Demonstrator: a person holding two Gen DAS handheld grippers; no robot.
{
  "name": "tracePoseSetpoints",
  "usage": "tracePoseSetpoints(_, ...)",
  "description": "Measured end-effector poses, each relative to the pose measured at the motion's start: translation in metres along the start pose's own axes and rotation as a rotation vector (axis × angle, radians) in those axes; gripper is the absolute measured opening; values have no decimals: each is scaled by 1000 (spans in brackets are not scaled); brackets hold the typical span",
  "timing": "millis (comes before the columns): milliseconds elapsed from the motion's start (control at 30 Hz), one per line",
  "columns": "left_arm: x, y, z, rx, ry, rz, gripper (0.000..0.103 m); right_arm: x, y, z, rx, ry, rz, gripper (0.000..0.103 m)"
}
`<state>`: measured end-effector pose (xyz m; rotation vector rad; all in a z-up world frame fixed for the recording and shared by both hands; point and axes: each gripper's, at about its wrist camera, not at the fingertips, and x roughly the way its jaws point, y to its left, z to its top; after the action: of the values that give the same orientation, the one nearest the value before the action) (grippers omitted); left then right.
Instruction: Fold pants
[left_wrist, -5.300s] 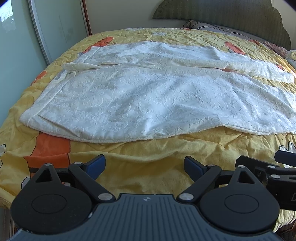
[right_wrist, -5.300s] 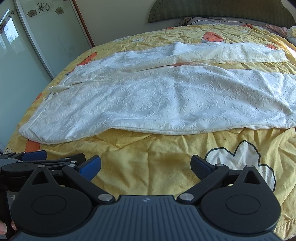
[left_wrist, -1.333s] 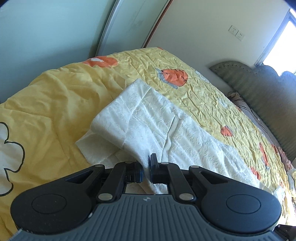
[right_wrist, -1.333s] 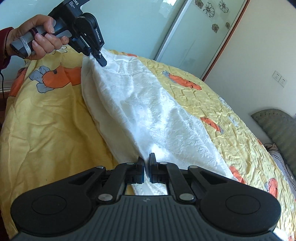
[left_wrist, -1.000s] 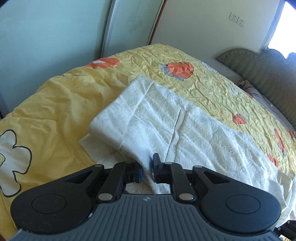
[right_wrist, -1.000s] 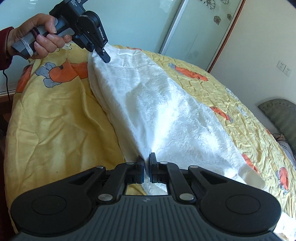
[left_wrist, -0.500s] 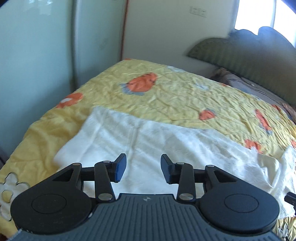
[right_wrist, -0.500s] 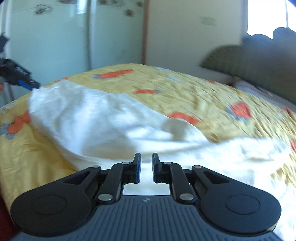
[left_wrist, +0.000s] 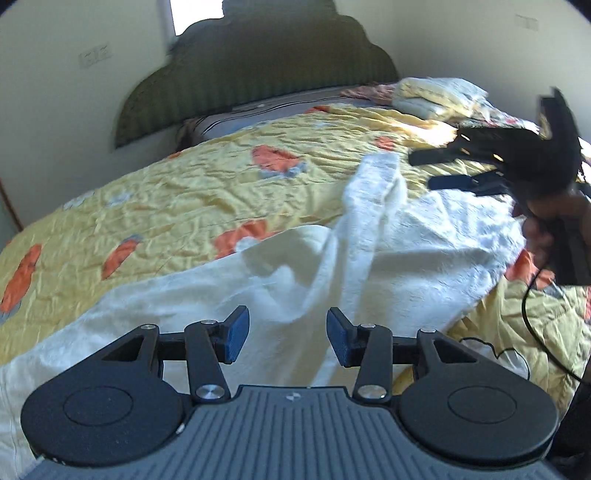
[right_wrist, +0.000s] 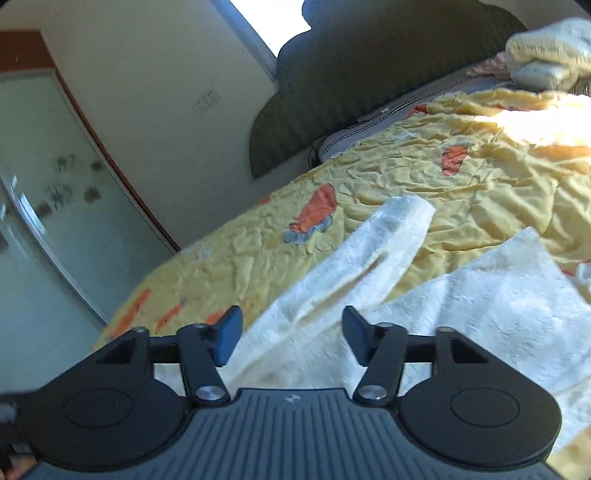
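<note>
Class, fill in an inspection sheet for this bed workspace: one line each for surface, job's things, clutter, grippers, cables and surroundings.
Surface: wrinkled yellow quilt with orange cartoon prints covering the bed.
Job's things: white textured pants lie rumpled across the quilt, one strip of cloth thrown over, not flat.
Clutter: pale folded bedding heaped near the headboard.
Grippers: left gripper jaws opening, nothing pinched; right gripper jaws opening, cloth beyond them, not gripped.
Cables: thin black cable hangs from the right gripper over the quilt.
Surroundings: dark scalloped headboard, cream wall with a socket plate, frosted glass sliding door.
</note>
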<state>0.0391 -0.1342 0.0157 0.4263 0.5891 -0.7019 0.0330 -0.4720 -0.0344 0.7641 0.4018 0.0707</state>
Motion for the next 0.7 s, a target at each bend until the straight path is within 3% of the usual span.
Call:
tracePoseSetpoints(67,8,-16,-2,54,2,-16,52,25,-12,7,101,19,31,66)
tracePoseSetpoints(167,19,-33,-5,100,-4,-43,52,55,-32,7,227,61,-2,66)
tracePoseSetpoints(267,32,-42,-8,124,1,-31,52,68,-49,10,317,32,-5,65)
tracePoseSetpoints(600,60,-43,-5,97,26,-3,48,103,-76,51,351,-89,-112,63)
tracePoseSetpoints(667,65,-44,-4,102,30,8,44,109,-82,54,368,-91,-143,42)
tracePoseSetpoints(700,67,-45,-3,107,32,13,43,111,-85,56,377,-89,-150,23)
